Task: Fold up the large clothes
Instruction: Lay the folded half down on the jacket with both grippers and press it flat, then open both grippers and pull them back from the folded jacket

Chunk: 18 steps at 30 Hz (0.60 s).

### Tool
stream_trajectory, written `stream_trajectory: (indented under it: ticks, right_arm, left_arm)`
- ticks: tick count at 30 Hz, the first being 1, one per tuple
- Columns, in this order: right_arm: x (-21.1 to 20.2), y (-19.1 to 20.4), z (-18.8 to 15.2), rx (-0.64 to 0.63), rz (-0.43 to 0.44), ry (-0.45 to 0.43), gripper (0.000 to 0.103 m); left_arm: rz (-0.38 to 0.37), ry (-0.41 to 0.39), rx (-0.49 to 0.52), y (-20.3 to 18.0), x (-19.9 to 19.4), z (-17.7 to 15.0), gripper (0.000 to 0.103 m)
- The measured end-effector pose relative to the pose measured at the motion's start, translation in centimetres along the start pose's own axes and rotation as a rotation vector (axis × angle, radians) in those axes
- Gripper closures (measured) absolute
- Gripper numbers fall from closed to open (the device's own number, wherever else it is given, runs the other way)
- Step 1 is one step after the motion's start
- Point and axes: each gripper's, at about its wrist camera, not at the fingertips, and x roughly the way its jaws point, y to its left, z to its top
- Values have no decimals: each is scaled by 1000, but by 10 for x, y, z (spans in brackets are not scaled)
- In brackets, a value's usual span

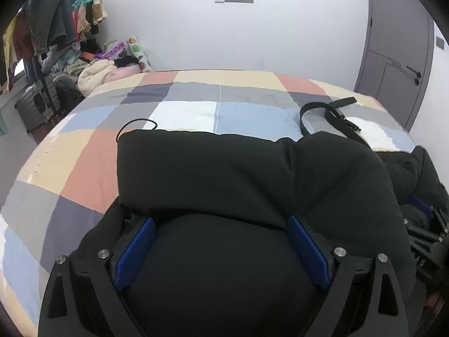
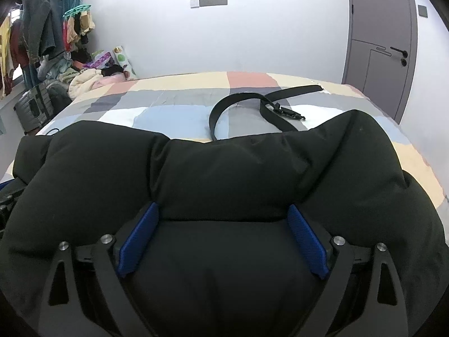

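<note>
A large black padded coat point(image 1: 238, 174) lies on the checked bedspread point(image 1: 84, 154), folded over itself in a thick layer. It also fills the right wrist view point(image 2: 224, 174). My left gripper point(image 1: 221, 219) has its jaws wide apart with the coat bulging between the blue pads point(image 1: 137, 250). My right gripper point(image 2: 223, 210) stands the same way, jaws wide, blue pads point(image 2: 307, 241) on either side of a thick fold. The fingertips are partly buried under the fabric. Whether either gripper pinches the coat cannot be seen.
A black belt point(image 2: 261, 104) lies looped on the bed behind the coat; it also shows in the left wrist view point(image 1: 331, 112). A thin black cord point(image 1: 137, 125) pokes out at the coat's far left. Piled clothes point(image 1: 92, 64), a suitcase point(image 1: 36, 104) and a grey door point(image 1: 398, 47) stand beyond.
</note>
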Motion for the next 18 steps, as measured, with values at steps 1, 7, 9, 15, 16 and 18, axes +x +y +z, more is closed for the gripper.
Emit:
stream_trajectory:
  ticks: [1,7,9,15,16,18]
  right_arm:
    - [-1,0,0,0,4,3,10]
    - [-11,0,-5,-12,28,12,10]
    - [-16,-2,-7,-17,40,15,10]
    - [-27,-20,-2,-3,70,14,10]
    - [-29,-26,-1,-5,64,9,10]
    - [-34,-37,1,-2,40,-4,10]
  left_arm:
    - [6,-2,10,0,-1,-1,8]
    - [-7,-33,8,9,-10,-13,6]
    - [-9,-36,-3,11,-11,-15,6]
    - [45,-59,23,27,-22,-17,0]
    - [53,-66,13,31,-22,-16,0]
    - [52,-74,3,38,-22,-15,0]
